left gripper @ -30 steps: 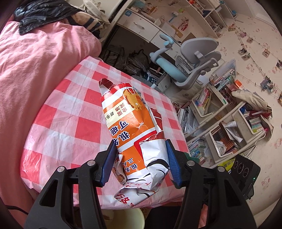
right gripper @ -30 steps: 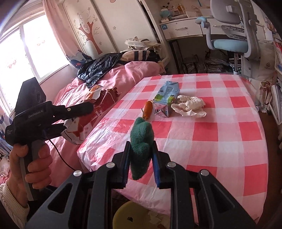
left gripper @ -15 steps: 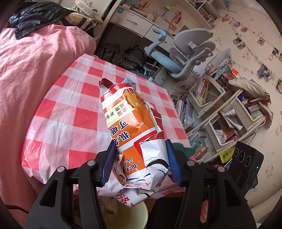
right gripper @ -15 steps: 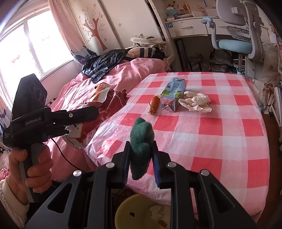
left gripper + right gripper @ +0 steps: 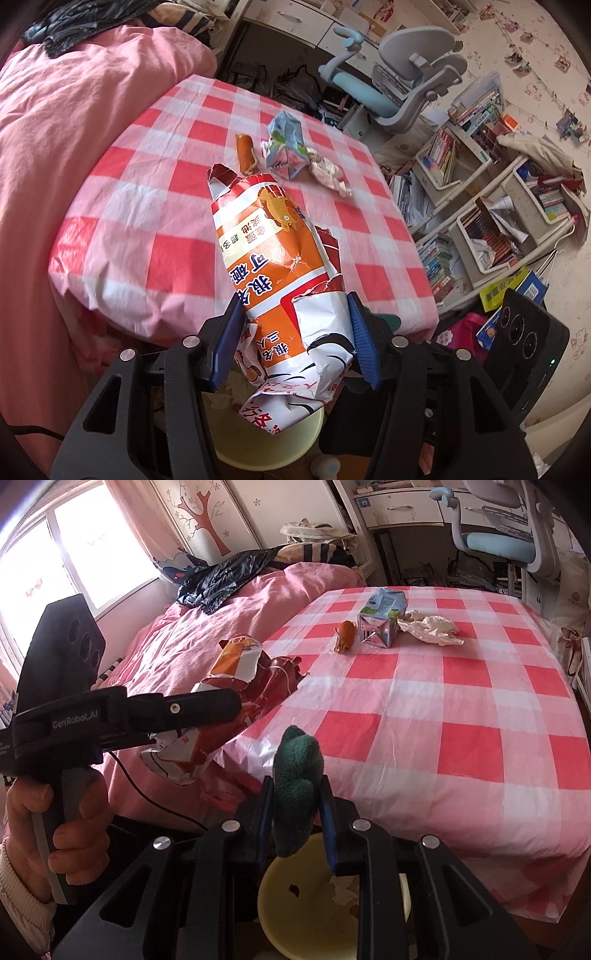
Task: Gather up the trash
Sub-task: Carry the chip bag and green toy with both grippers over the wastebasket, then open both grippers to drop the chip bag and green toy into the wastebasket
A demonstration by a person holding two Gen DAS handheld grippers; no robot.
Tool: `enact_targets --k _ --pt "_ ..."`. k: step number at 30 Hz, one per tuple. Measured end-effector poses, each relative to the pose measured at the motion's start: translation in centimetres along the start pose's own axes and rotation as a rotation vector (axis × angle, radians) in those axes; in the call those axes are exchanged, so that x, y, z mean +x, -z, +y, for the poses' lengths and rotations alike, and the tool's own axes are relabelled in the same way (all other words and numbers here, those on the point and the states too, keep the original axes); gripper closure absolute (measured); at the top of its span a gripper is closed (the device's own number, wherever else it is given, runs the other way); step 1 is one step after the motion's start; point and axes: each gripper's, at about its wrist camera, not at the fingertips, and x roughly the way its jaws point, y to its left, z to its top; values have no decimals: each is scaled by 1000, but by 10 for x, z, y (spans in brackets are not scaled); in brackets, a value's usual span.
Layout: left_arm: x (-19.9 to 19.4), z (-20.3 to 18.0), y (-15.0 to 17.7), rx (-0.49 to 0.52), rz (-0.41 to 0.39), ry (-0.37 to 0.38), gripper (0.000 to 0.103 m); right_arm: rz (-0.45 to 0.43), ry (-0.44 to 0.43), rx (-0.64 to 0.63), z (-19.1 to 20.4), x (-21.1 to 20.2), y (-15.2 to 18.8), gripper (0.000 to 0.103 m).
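Holding two pieces of trash above yellow bin (image 5: 295, 915) at bottom centre of right wrist view. Left gripper (image 5: 291, 339) half open, clamped on crumpled orange snack bag (image 5: 280, 266). Right gripper (image 5: 297, 808) nearly closed, pinching green wad (image 5: 297, 775). Neither dropped yet; bin already holds a few scraps. Left to collect, upper middle of checked worktop (image 5: 461, 720): blue carton (image 5: 380, 620), small orange wrapper (image 5: 345, 635) just beside it, crumpled pale paper (image 5: 432, 627) on carton's other side.
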Motion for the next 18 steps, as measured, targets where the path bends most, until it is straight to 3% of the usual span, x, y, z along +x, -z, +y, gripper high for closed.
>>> enact_targets --k 18 --pt "2 -6 20 34 31 -43 51 9 11 58 -11 -7 13 77"
